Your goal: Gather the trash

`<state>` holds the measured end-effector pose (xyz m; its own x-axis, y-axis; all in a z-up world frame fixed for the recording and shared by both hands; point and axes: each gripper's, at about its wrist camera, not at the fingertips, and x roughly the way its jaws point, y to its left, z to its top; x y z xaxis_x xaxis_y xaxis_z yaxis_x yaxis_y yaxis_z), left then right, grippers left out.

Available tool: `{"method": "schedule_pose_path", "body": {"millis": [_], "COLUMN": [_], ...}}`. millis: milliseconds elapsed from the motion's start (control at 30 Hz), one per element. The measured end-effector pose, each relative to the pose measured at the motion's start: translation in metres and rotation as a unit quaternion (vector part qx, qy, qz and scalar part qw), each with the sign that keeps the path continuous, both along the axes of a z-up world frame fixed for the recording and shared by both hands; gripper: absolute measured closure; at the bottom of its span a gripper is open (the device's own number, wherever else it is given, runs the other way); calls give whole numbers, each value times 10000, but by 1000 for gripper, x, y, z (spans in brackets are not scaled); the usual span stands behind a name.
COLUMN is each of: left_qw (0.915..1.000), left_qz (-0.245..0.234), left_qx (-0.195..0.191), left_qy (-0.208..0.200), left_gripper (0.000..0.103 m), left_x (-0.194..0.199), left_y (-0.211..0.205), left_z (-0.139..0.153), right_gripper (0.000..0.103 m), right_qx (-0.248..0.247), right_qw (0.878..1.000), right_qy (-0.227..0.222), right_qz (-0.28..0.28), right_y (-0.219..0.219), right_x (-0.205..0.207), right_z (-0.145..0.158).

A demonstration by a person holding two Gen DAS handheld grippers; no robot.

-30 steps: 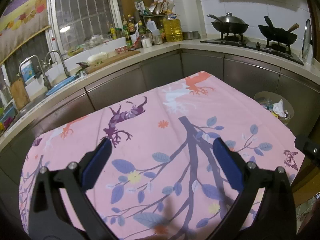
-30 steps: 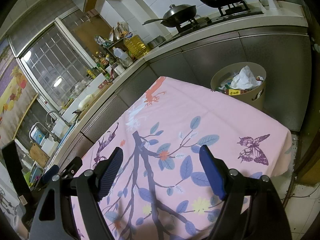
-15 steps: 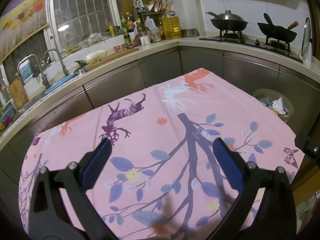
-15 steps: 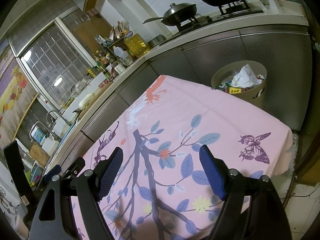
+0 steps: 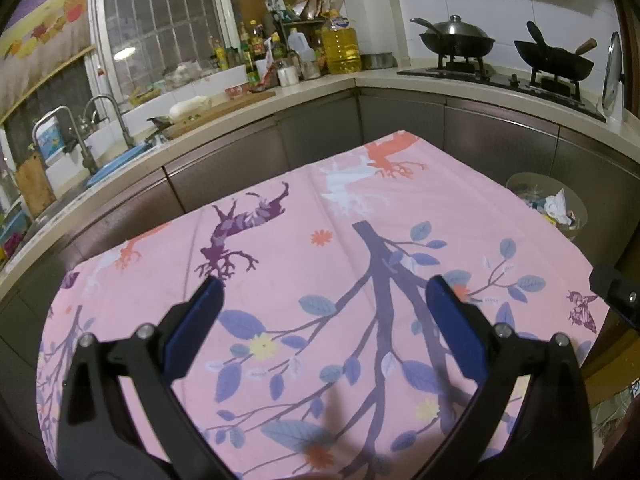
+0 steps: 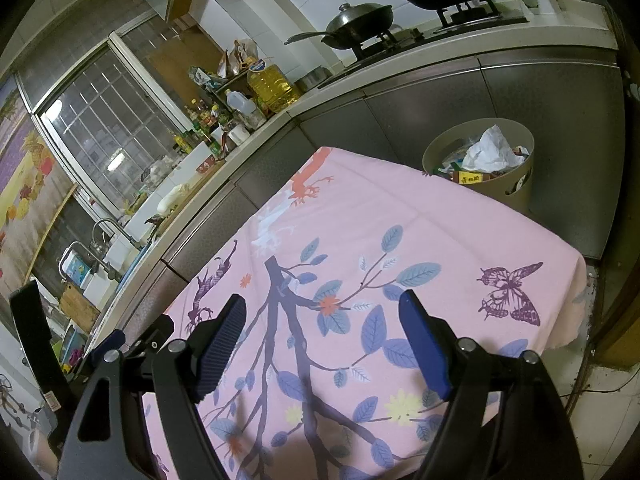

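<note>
A beige trash bin (image 6: 480, 172) holding crumpled white paper and wrappers stands on the floor past the table's far right corner; it also shows in the left wrist view, trash bin (image 5: 548, 204). The table carries a pink cloth (image 5: 320, 264) printed with branches and leaves, and no loose trash shows on it. My left gripper (image 5: 322, 294) hovers over the near part of the cloth, open and holding nothing. My right gripper (image 6: 322, 312) hangs above the cloth (image 6: 360, 240) to the right, open as well. The left gripper's body (image 6: 120, 344) appears at the right wrist view's left edge.
An L-shaped kitchen counter (image 5: 240, 100) with grey cabinet fronts runs behind the table. It carries a sink with taps (image 5: 92, 132), a cutting board, bottles and a large oil jug (image 5: 338, 46). Two woks (image 5: 456, 38) sit on the stove at the right.
Both grippers stay open over the cloth. The left wrist view has risen and pulled back a little, showing more of the counter; the right one has hardly shifted.
</note>
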<state>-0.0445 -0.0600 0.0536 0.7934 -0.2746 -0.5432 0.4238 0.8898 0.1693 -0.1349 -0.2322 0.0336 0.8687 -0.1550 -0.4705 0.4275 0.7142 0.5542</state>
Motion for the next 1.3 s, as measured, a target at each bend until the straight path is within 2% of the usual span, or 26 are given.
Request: {"method": "schedule_pose_path", "body": {"millis": [400, 700, 1033, 1300], "left_qw": [10000, 9989, 9974, 9967], "left_qz": [-26, -284, -429, -652], "left_qx": [0, -63, -181, -88], "left_qy": [47, 381, 557, 484], "left_gripper": [6, 6, 6, 6], "left_x": [-2, -9, -18, -16], "left_y": [1, -3, -16, -47], "left_z": [-4, -18, -11, 2], "right_gripper": [27, 27, 27, 27], "right_qx": [-42, -17, -103, -89], "right_qw": [10000, 10000, 9996, 9985], "right_qy": [5, -35, -36, -30], "right_qz": [6, -75, -266, -534], "right_y": [11, 10, -20, -44], "right_x": [-1, -7, -20, -39], "right_z": [-8, -5, 7, 6]}}
